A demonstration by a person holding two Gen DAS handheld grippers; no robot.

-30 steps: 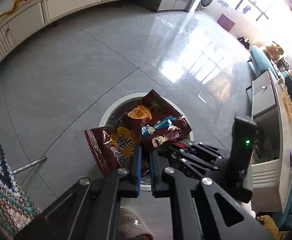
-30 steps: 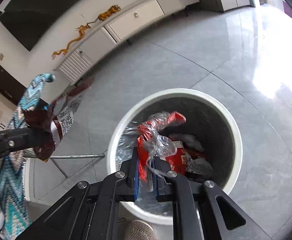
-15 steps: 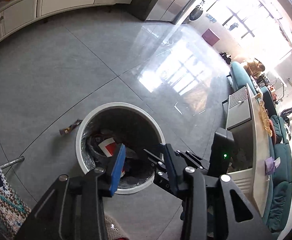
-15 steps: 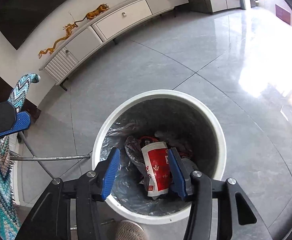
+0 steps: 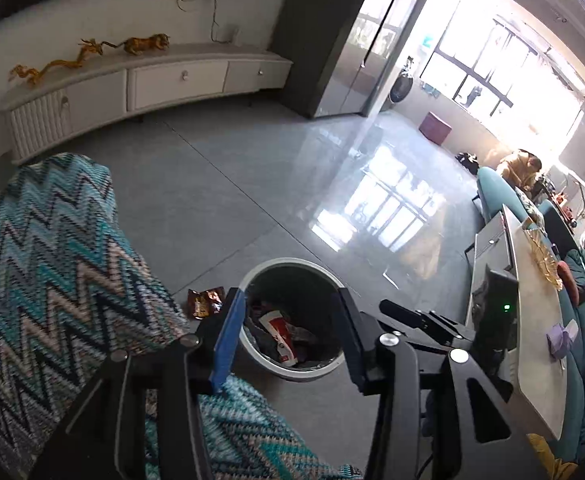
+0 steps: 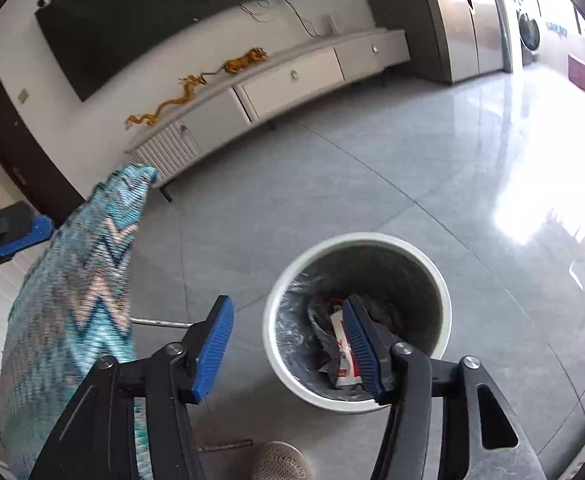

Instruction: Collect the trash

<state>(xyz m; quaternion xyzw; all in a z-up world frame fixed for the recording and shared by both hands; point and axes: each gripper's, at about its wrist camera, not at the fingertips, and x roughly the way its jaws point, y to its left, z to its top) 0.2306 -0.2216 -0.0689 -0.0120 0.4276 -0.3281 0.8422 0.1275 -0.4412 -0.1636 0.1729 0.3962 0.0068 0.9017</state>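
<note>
A round white trash bin [image 5: 292,266] with a grey liner stands on the floor and holds red-and-white wrappers [image 5: 280,330]. It also shows in the right wrist view [image 6: 356,240]. A brown snack bag [image 5: 204,301] lies on the floor just left of the bin. My left gripper [image 5: 288,332] is open and empty, raised above the bin. My right gripper [image 6: 286,348] is open and empty above the bin's left side. The left gripper's blue pad [image 6: 24,236] shows at the left edge of the right wrist view.
A chair with a teal zigzag knit cover [image 5: 52,264] stands close on the left, also in the right wrist view [image 6: 80,280]. A white TV cabinet [image 5: 152,80] runs along the far wall. A low table [image 5: 532,320] and teal sofa are at the right. A shoe [image 6: 280,462] is below.
Both grippers opened and let go: the right one's red wrapper fell into the bin, the left one's brown bag landed on the floor beside it. Both grippers then rose and pulled back.
</note>
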